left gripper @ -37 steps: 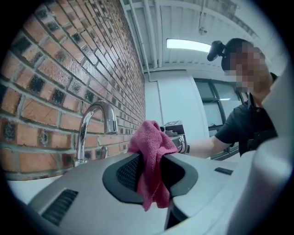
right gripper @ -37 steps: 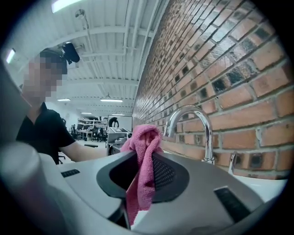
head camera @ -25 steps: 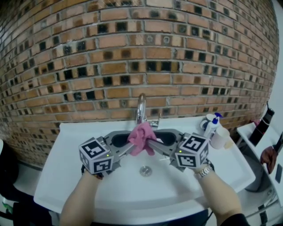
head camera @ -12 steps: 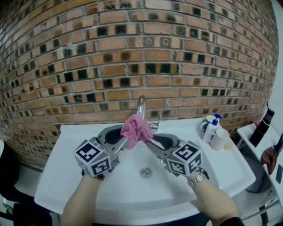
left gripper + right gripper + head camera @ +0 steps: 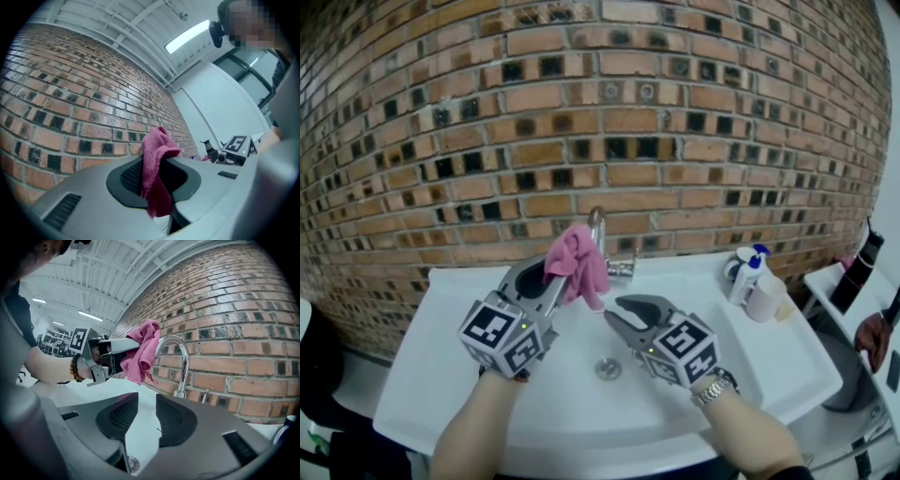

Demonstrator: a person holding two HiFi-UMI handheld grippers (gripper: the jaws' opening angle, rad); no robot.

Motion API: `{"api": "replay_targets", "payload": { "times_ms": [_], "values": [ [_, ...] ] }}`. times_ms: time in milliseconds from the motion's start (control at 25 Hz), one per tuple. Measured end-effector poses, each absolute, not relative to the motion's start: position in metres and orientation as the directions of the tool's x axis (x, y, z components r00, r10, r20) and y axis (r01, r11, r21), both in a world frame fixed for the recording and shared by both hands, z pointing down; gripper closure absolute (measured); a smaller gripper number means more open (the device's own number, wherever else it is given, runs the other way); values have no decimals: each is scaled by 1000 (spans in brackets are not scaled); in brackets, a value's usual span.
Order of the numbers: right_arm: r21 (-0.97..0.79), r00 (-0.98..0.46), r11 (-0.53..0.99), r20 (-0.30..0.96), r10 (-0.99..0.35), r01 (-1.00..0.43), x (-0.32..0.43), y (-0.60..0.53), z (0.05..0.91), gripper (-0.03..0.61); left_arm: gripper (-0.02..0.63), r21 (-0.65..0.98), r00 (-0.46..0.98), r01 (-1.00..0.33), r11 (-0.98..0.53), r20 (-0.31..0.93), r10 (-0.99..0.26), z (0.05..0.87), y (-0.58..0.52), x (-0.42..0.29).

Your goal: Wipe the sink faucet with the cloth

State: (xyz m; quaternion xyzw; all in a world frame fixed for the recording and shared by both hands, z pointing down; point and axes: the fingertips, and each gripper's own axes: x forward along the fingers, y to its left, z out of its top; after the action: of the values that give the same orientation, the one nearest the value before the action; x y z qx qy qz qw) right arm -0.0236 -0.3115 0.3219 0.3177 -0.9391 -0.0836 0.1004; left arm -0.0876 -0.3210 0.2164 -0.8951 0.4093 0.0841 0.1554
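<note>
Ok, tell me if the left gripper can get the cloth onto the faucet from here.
Probably yes: the left gripper holds the pink cloth right beside the faucet, nothing between them.

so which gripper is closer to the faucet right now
Left. The left gripper holds the cloth up beside the faucet spout; the right gripper sits lower over the sink, open and empty, short of the faucet.

cloth (image 5: 577,262) soft pink fabric, nubbly; faucet (image 5: 185,364) shiny chrome metal; sink (image 5: 441,375) smooth glossy white; wall (image 5: 581,122) rough brick.
</note>
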Motion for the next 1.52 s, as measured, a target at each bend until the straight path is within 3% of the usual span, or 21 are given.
{"api": "replay_targets", "payload": {
  "times_ms": [760,1520],
  "values": [
    [213,-776,780,125,-619,-588,-26,-307,320,449,541,-249,591,-804,-539,-235,-772,186,-360,-87],
    [201,-778,786,136,-613,-584,-26,-305,321,449,546,-247,641,-764,-596,-181,-746,180,-406,-82]
  ]
}}
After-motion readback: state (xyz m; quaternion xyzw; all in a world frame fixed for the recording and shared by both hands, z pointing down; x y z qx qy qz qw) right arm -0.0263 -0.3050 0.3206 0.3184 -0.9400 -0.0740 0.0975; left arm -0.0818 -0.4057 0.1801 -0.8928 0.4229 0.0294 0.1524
